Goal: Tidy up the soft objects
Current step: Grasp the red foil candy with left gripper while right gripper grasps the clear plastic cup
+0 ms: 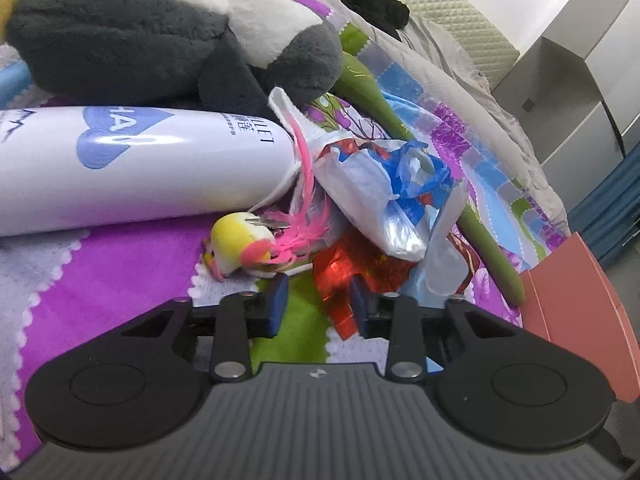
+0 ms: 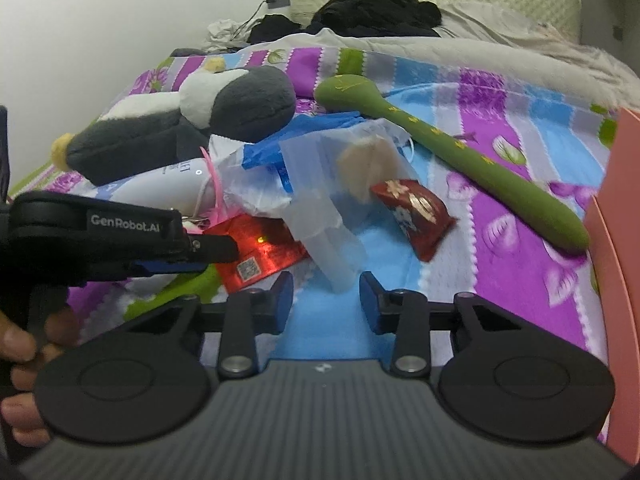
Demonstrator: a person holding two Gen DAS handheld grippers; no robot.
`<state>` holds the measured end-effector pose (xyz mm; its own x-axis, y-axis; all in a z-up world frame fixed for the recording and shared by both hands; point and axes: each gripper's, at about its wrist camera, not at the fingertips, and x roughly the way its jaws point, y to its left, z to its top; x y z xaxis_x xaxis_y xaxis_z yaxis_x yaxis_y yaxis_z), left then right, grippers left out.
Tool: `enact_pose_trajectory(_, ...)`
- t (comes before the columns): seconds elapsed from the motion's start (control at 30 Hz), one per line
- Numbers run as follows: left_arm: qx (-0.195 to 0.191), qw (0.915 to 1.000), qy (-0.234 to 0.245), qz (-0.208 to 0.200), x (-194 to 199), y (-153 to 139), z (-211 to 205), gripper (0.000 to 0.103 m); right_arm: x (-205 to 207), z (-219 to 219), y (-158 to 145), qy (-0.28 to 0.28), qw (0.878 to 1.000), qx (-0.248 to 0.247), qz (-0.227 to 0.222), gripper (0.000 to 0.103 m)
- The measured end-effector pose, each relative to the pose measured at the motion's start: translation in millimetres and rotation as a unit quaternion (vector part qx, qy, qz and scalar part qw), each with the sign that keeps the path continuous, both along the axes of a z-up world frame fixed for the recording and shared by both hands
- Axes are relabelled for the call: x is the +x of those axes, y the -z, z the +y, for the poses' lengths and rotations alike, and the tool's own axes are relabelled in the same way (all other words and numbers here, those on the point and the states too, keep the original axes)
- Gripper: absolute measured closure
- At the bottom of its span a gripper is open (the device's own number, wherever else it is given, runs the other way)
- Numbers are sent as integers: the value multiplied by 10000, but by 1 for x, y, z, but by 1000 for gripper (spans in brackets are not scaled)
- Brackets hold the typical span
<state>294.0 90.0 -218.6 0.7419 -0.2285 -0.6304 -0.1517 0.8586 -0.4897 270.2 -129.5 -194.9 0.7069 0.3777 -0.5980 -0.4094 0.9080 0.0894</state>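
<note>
Soft things lie in a heap on a purple, blue and green patchwork bedspread (image 1: 120, 272). A grey and white penguin plush (image 1: 160, 36) (image 2: 224, 108) rests on a white bottle (image 1: 152, 164). A small yellow bird toy (image 1: 236, 246) with pink feathers lies just ahead of my left gripper (image 1: 319, 306). That gripper is open, and a red foil packet (image 1: 340, 276) (image 2: 260, 252) reaches in between its fingers beside the right pad. My right gripper (image 2: 326, 302) is open too, with the end of a clear plastic bag (image 2: 332, 240) just ahead of its fingertips.
Crumpled white and blue plastic bags (image 1: 384, 188) sit in the middle of the heap. A long green plush stick (image 2: 452, 152) and a red patterned pouch (image 2: 416, 208) lie to the right. A pink box (image 2: 620, 240) stands at the right edge. Dark clothes (image 2: 376, 8) are piled at the bed's head.
</note>
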Motion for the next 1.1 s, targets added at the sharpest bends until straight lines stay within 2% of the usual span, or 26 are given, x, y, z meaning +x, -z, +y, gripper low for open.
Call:
enact_pose_trajectory(0.1,-95,10000,19,-17,4,3,0,78,6,6,3,-37,9999,-118,-41,71)
enact_pose_trajectory(0.2,-51,10000,6,-19,5,4,-3,86,10,10,5,-21,9997,-225,-103,72)
enact_pose_trajectory(0.3,-9,10000,1,34,4,3,-4,97,12,12,7,55,9995,-315,-79,86)
enact_pose_trajectory(0.4,91,9999,60,67,3,2,-7,101,11,12,6,127,9994,-325,-65,92)
enact_pose_trajectory(0.57,216,9997,107,-4,-7,-7,-13,102,4,9,2,216,9992,-322,7,93)
enact_pose_trajectory(0.77,148,9998,159,-49,-22,-22,-20,103,-13,4,-8,245,9993,-284,82,94)
enact_pose_trajectory(1.1,-32,10000,81,-42,-78,-39,-23,103,-51,-10,-27,384,9987,-303,113,94)
